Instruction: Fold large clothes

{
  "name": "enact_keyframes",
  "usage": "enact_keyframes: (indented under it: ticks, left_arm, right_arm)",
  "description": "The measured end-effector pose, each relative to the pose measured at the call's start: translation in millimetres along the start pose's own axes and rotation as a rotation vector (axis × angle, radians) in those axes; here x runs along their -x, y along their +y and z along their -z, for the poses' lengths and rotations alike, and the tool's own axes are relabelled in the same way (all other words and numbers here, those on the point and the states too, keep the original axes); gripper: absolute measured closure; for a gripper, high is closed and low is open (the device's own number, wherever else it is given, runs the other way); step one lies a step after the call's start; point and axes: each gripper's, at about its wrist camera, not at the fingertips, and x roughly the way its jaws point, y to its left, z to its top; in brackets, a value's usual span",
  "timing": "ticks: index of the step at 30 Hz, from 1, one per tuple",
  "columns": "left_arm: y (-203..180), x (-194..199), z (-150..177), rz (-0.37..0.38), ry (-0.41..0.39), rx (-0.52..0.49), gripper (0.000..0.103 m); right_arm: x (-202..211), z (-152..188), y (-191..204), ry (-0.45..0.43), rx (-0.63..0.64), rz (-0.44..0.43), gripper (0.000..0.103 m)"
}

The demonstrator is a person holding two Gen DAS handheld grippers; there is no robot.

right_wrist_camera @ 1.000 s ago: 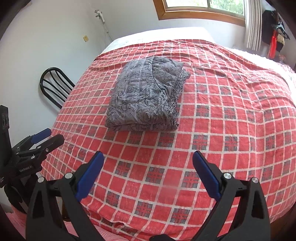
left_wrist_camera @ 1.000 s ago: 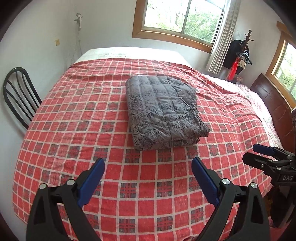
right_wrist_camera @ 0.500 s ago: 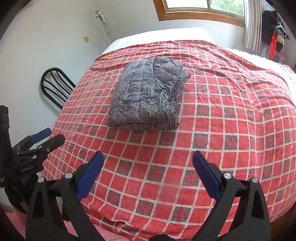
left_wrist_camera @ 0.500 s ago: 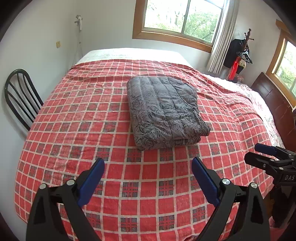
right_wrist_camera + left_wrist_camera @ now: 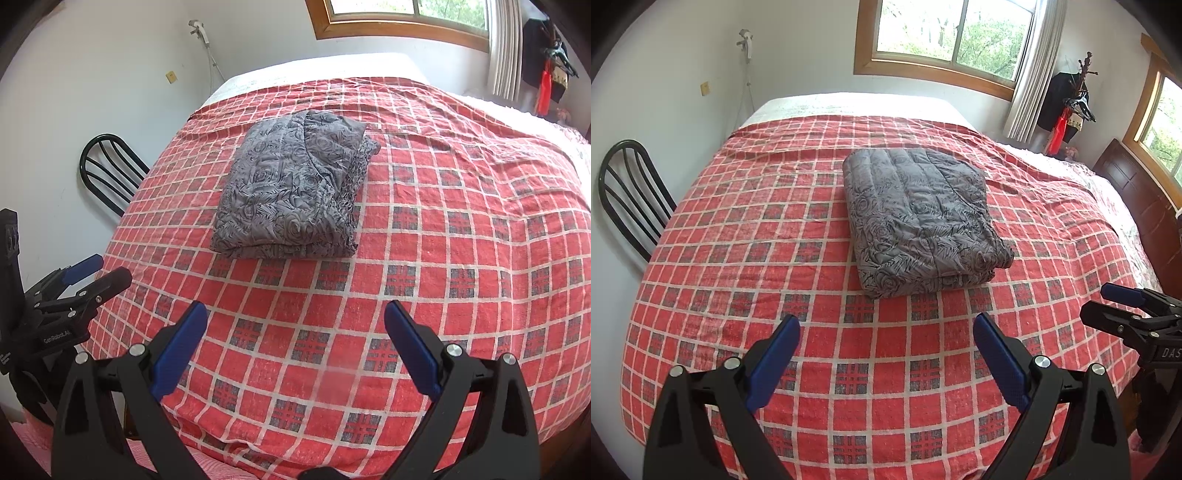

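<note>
A grey rose-patterned quilted garment (image 5: pixel 919 218) (image 5: pixel 295 192) lies folded into a thick rectangle in the middle of a bed with a red plaid cover (image 5: pixel 738 258) (image 5: pixel 461 258). My left gripper (image 5: pixel 886 332) hangs open above the near part of the bed, well short of the garment, nothing between its blue pads. My right gripper (image 5: pixel 295 317) is likewise open and empty, back from the garment. Each gripper shows in the other's view: the right one (image 5: pixel 1123 306) at the right edge, the left one (image 5: pixel 92 273) at the left edge.
A black metal chair (image 5: pixel 628 195) (image 5: pixel 110 166) stands by the wall on the bed's left. A dark wooden headboard (image 5: pixel 1137 199) and a coat stand (image 5: pixel 1075 103) are at the right. Windows (image 5: pixel 953 33) fill the far wall.
Both grippers have drawn back and up a little from the bed, so the folded garment looks slightly farther. The garment has not moved, and both grippers stay open.
</note>
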Motion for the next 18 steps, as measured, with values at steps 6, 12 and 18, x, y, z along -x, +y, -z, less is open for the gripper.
enact_keyframes:
  ticks: [6, 12, 18]
  left_arm:
    - [1.9, -3.2, -0.2, 0.0, 0.007, -0.003, 0.008]
    - [3.1, -5.9, -0.4, 0.002, 0.01, -0.009, 0.008]
    - [3.2, -6.7, 0.3, 0.005, 0.013, -0.011, 0.008]
  right_arm:
    - [-3.6, -1.2, -0.8, 0.004, -0.002, -0.001, 0.007]
    - [-5.7, -1.2, -1.4, 0.006, -0.002, 0.002, 0.007]
    - [-6.5, -1.0, -1.2, 0.006, -0.003, 0.003, 0.007]
